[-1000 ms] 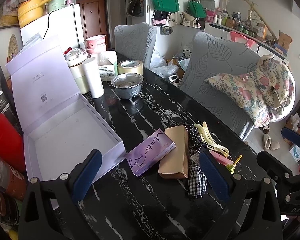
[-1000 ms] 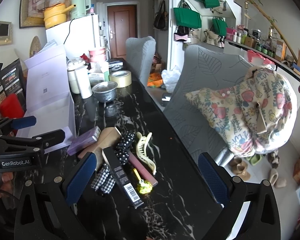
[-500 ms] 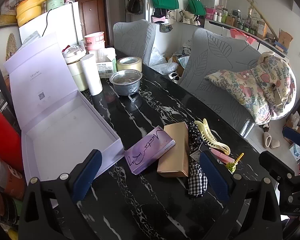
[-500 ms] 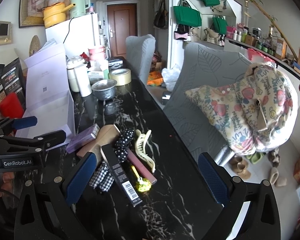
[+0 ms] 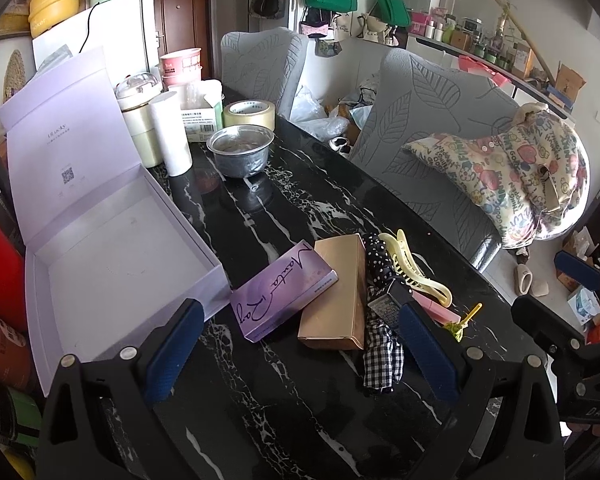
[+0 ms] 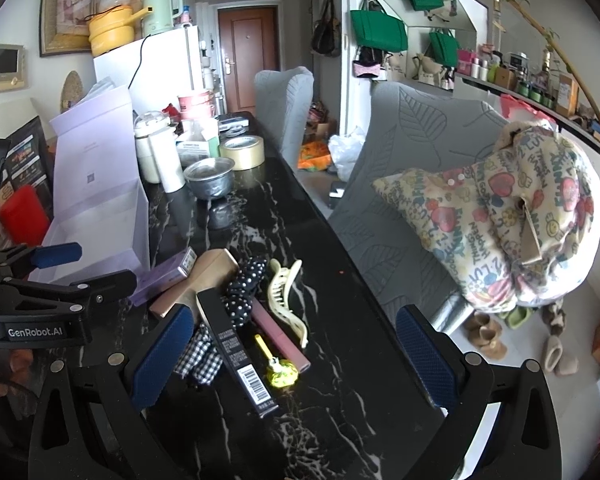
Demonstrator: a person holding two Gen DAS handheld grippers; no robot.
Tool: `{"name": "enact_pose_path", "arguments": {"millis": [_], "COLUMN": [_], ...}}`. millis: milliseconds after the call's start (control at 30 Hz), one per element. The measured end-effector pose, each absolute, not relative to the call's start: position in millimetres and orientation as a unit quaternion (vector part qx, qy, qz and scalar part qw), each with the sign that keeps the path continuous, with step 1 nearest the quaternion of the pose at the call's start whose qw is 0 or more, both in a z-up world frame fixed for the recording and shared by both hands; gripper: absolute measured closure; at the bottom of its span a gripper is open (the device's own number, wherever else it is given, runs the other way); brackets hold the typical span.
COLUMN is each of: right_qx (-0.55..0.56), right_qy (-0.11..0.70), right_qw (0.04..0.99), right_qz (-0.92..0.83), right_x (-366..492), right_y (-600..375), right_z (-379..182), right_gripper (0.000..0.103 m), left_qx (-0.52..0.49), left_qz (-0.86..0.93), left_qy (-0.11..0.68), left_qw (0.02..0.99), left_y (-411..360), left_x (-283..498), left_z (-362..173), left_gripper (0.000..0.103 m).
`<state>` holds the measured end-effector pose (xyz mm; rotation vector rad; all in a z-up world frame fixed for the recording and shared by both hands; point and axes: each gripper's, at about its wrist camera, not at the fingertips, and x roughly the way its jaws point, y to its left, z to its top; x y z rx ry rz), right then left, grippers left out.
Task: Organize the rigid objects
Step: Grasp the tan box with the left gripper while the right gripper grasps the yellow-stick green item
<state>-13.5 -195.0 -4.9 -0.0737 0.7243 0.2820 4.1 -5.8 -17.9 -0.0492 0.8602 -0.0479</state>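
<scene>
**Both tools wide over the pile on the black desk**

The left tool hangs above the marble-patterned desk, its blue pads spread wide with nothing between them. Right under it sits the pile. The purple box lies flat, long axis running diagonally from the near left up toward the far right, one end propped on the gold box. The gold box lies lengthwise, pointing away from the camera toward the far end of the desk. Touching its right side are a polka-dot scrunchie and a checked fabric piece.

Over to the right wrist view: the right tool is also wide open and empty, hovering near the desk's front edge. The black box lies long and narrow, barcode end toward the camera, far end resting on the gold box. Beside it the pink tube runs nearly parallel, and the cream hair claw lies just beyond, long axis also front to back. A small yellow-green clip sits against the tube's near end.

On the left stands the open lavender gift box, lid upright, tray bare, its corner just beside the purple box. Farther back: a steel bowl and a tape roll
</scene>
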Motion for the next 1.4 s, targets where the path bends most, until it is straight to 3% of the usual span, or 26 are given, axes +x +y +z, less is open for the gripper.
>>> {"name": "enact_pose_path", "arguments": {"millis": [633, 800, 1033, 1200, 1333, 1400], "right_qx": [-0.039, -0.033, -0.024, -0.02, -0.015, -0.013], "right_qy": [0.379, 0.386, 0.393, 0.4, 0.402, 0.404], "right_qw": [0.908, 0.904, 0.899, 0.896, 0.895, 0.894], "right_qz": [0.174, 0.182, 0.193, 0.192, 0.193, 0.193], "right_x": [1.1, 4.3, 8.1, 12.5, 13.9, 14.9], "right_y": [-209.1, -214.3, -220.2, -223.4, -228.0, -229.5], "right_z": [-45.1, -53.4, -61.4, -66.2, -68.0, -69.6], "right_gripper": [0.0, 0.0, 0.0, 0.0, 0.0, 0.0], "left_qx": [-0.057, -0.079, -0.11, -0.124, -0.121, -0.115], "left_qz": [-0.033, -0.049, -0.058, -0.077, -0.081, -0.081], "left_qy": [0.465, 0.465, 0.454, 0.454, 0.453, 0.45], "left_qw": [0.883, 0.88, 0.882, 0.879, 0.879, 0.882], "left_y": [-14.1, -13.5, -8.7, -13.8, -18.0, -19.5], "left_x": [14.4, 18.0, 30.0, 38.2, 44.5, 45.7], "left_z": [-70.0, -81.4, -92.9, -96.6, -95.5, -95.5], "left_gripper": [0.004, 0.012, 0.039, 0.039, 0.056, 0.057]}}
